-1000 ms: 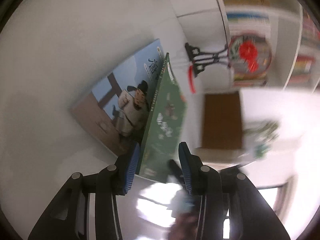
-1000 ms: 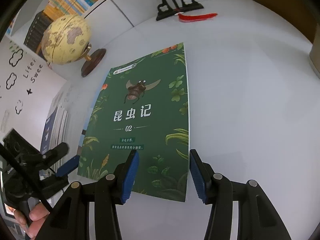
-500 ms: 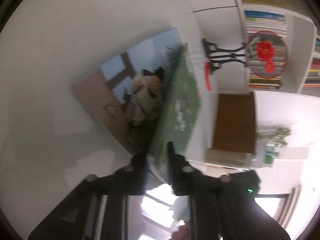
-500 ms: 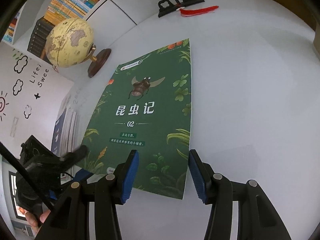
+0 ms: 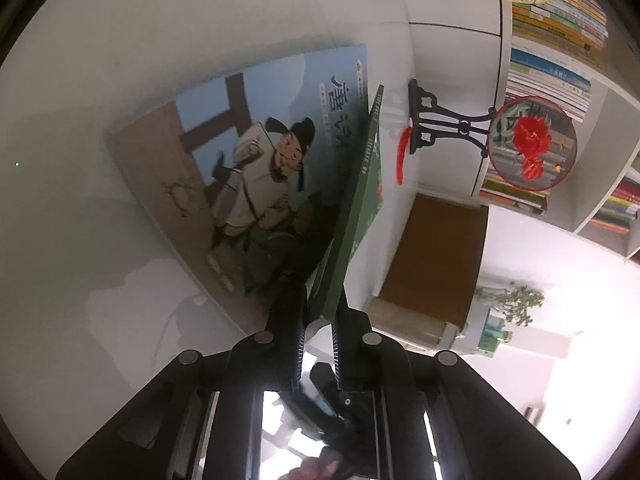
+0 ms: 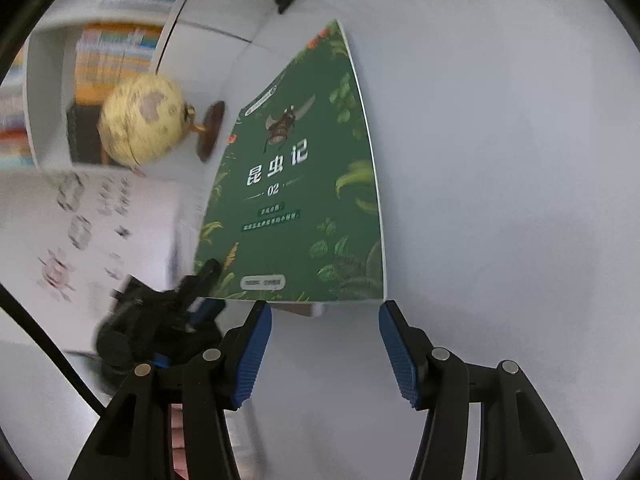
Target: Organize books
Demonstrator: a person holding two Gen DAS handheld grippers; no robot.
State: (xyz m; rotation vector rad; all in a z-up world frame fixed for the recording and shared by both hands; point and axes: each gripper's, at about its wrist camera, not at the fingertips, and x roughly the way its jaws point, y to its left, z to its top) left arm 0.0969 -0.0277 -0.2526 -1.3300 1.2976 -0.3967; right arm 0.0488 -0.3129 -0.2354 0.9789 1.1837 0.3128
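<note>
A thin green book (image 6: pixel 304 184) with a beetle on its cover is tilted up off the white table. My left gripper (image 5: pixel 322 312) is shut on its near corner, and the book (image 5: pixel 362 184) shows edge-on there. Under it lies a blue-and-brown book (image 5: pixel 224 168) with a robed figure on the cover, flat on the table. In the right wrist view my left gripper (image 6: pixel 200 292) pinches the green book's lower left corner. My right gripper (image 6: pixel 325 314) stands just below the book's bottom edge, its jaws opening with nothing between them.
A yellow globe (image 6: pixel 142 120) on a brown base stands left of the books. A black stand (image 5: pixel 436 120) carries a round red-flower fan (image 5: pixel 532 144) with a red tassel. Bookshelves (image 5: pixel 560 60) line the back. A brown box (image 5: pixel 436 256) sits to the right.
My left gripper closed on the green book's corner and lifted that side off the book beneath. My right gripper drew back to the book's bottom edge, rolled, and widened slightly.
</note>
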